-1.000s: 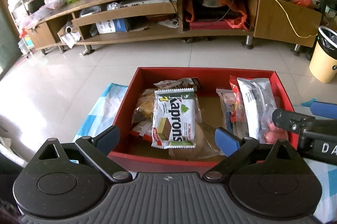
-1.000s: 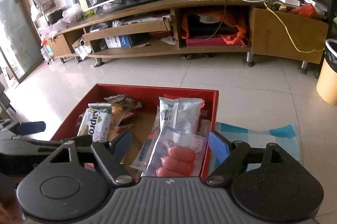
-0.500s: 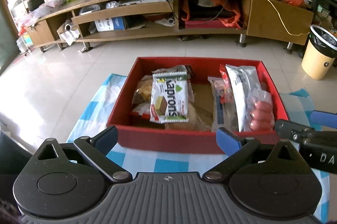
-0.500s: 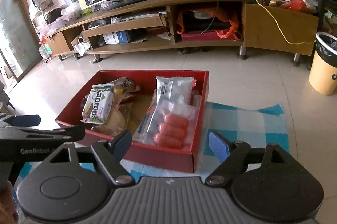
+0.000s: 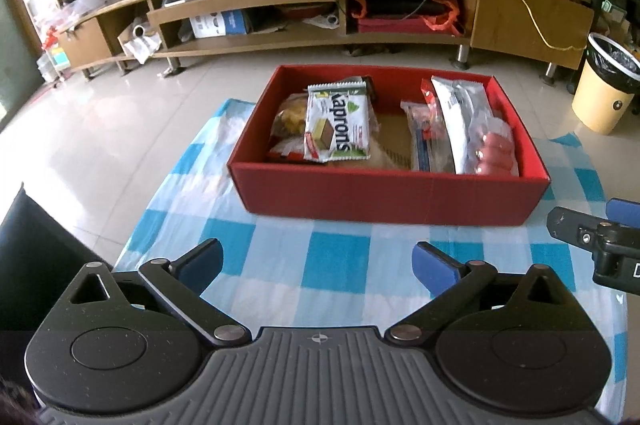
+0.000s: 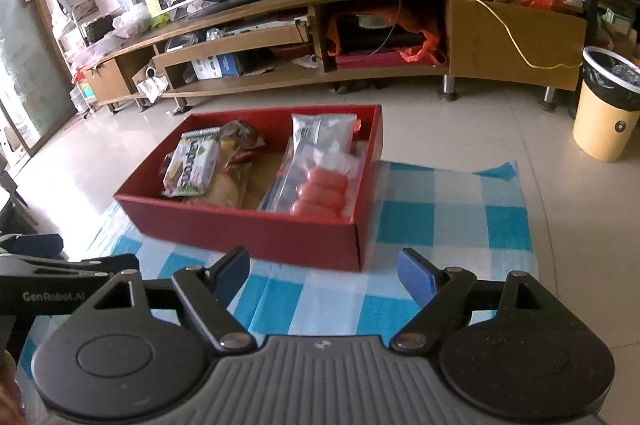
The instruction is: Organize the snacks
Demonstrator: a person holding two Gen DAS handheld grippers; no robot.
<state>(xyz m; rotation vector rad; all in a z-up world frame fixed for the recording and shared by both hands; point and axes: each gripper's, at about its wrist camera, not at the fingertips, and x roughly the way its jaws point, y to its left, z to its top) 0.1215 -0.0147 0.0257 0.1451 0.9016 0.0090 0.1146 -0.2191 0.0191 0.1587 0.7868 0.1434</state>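
Observation:
A red box (image 5: 384, 197) (image 6: 256, 229) rests on a blue-and-white checked cloth (image 5: 336, 261) (image 6: 436, 209). Inside it lie a white and green wafer pack (image 5: 338, 123) (image 6: 194, 165), clear bags of baked goods (image 5: 290, 115), a silver packet (image 5: 460, 113) (image 6: 320, 135) and a bag of pink sausages (image 5: 494, 153) (image 6: 320, 191). My left gripper (image 5: 316, 259) hangs open over the cloth, short of the box's near wall, nothing between its fingers. My right gripper (image 6: 324, 275) is open and empty too, near the box's front right corner. Its tip (image 5: 592, 237) shows at the right edge of the left wrist view.
Behind the box stretches a tiled floor, then a long wooden TV stand (image 5: 320, 5) (image 6: 320, 37) with cluttered shelves and cables. A yellow bin (image 5: 604, 85) (image 6: 604, 105) stands at the right. A dark object (image 5: 36, 245) sits at the cloth's left edge.
Both grippers have drawn back from over the box to above the cloth in front of it. The box now looks smaller and farther away. Both stay open and empty.

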